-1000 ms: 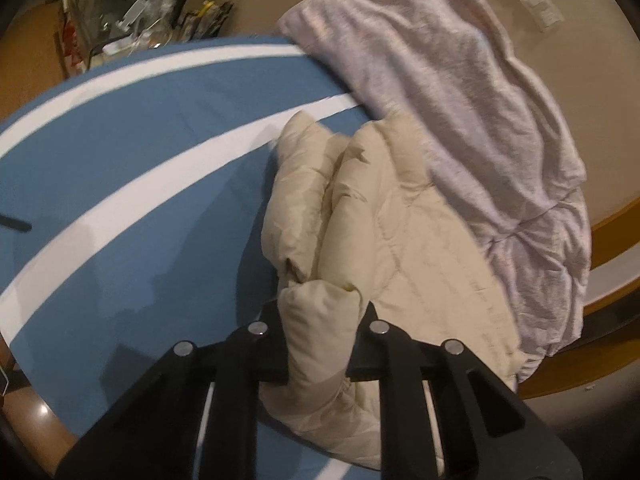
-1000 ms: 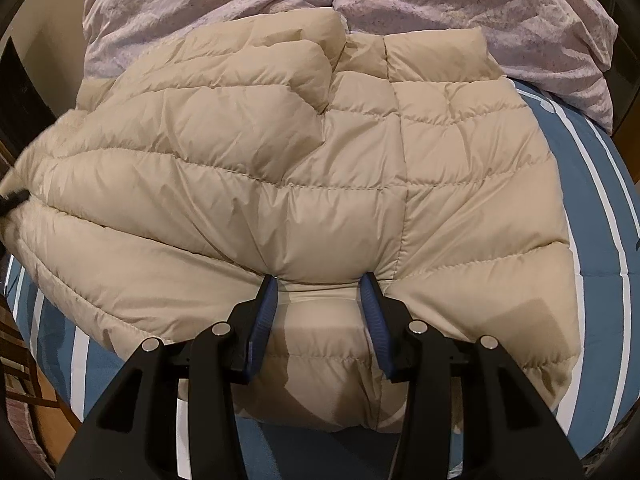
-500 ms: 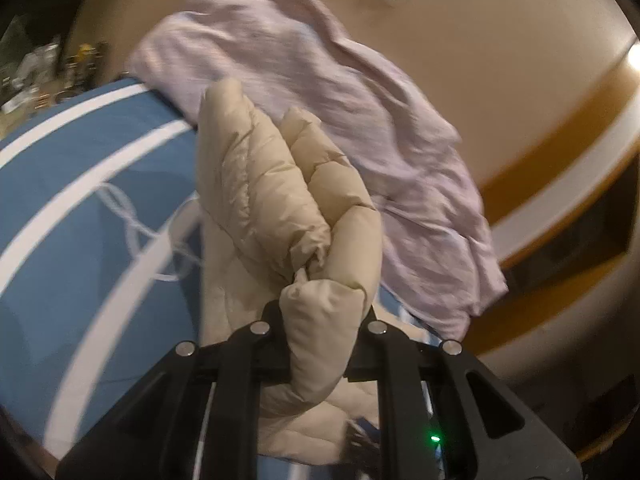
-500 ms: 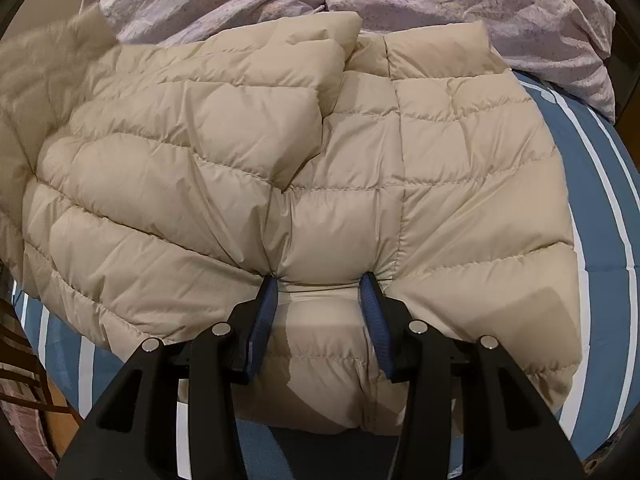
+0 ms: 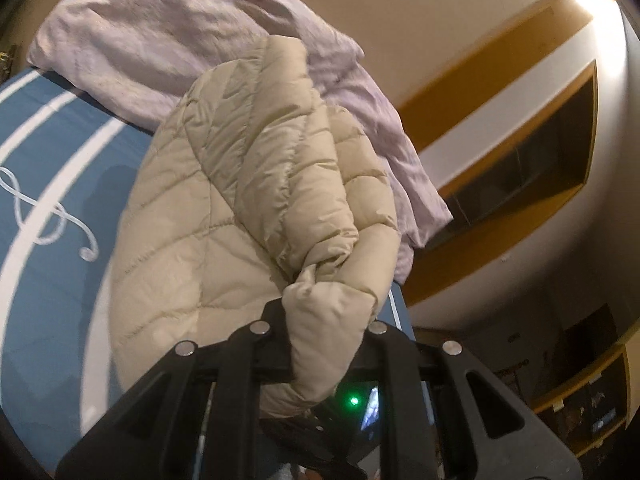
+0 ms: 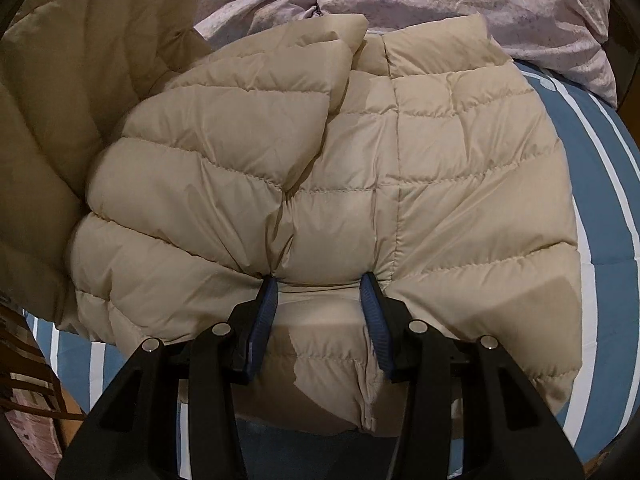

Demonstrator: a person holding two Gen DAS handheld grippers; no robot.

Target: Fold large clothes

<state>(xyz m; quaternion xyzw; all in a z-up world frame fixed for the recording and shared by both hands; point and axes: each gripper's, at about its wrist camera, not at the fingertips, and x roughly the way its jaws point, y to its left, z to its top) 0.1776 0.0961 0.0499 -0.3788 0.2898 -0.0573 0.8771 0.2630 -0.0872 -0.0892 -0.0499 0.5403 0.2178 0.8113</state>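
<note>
A beige quilted puffer jacket (image 6: 360, 184) lies on a blue bed cover with white stripes (image 6: 600, 184). My left gripper (image 5: 324, 320) is shut on a bunched edge of the jacket (image 5: 256, 184) and holds that part lifted above the bed. In the right wrist view this lifted part hangs at the left (image 6: 60, 120). My right gripper (image 6: 320, 292) presses down on the jacket's near part. Its blue-padded jaws stand apart with a puffed panel between them.
A crumpled lilac sheet (image 5: 168, 40) lies at the far side of the bed, also in the right wrist view (image 6: 460, 4). A beige wall with brown trim (image 5: 500, 80) stands behind it. The blue cover (image 5: 52, 160) carries a white clef pattern.
My left gripper has lifted the jacket's edge higher and swung it over toward the right side. The lifted flap now enters the right wrist view at left. The right gripper has stayed put.
</note>
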